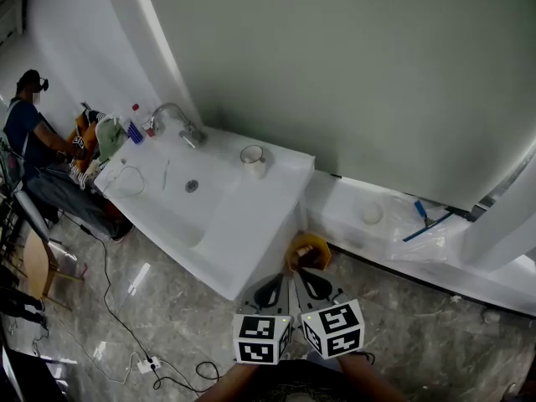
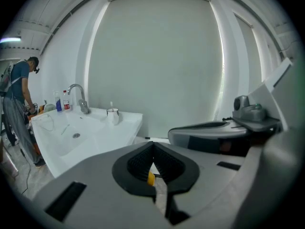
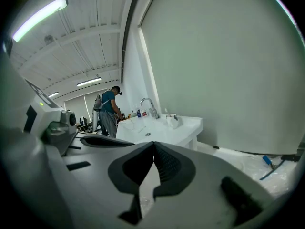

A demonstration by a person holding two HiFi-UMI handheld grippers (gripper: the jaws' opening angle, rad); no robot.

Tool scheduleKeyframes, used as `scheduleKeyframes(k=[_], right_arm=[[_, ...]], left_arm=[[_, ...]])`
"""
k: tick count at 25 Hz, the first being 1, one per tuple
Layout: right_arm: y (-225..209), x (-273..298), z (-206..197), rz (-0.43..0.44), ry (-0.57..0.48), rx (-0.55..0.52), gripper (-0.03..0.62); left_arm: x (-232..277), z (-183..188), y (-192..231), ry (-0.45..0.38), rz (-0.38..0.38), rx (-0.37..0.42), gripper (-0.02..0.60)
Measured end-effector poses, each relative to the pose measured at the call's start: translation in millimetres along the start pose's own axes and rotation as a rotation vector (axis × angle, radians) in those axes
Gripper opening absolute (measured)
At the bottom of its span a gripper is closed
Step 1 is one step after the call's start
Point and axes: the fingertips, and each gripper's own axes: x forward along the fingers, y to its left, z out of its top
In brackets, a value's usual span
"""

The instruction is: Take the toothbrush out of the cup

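Toothbrush (image 2: 111, 104) tiny, indistinct in cup (image 2: 113, 115)

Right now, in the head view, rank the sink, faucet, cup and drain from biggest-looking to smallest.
1. sink
2. faucet
3. cup
4. drain
The faucet and cup look close in size, and the faucet stands farther off, so that pair is unsure.

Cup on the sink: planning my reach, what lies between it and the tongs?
Head view: between the cup and the left tongs and right tongs, only bare sink, top then side; a yellow object sits beside.
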Motion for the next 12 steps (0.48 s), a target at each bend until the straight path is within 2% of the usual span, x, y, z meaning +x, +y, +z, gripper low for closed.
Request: scheduleKeyframes(k=[7, 12], right_arm=[[-14.7, 5.0, 5.7, 0.02, -0.003, 0.011, 0.011], [-12.4, 20.8, 3.2, 0.029, 0.026, 0.008, 0.011]], left_arm=[[12.0, 7.3, -0.6, 0.005, 0.029, 0.0, 0.009], [18.6, 10.7, 15.4, 0.001, 0.039, -0.022, 0.009]])
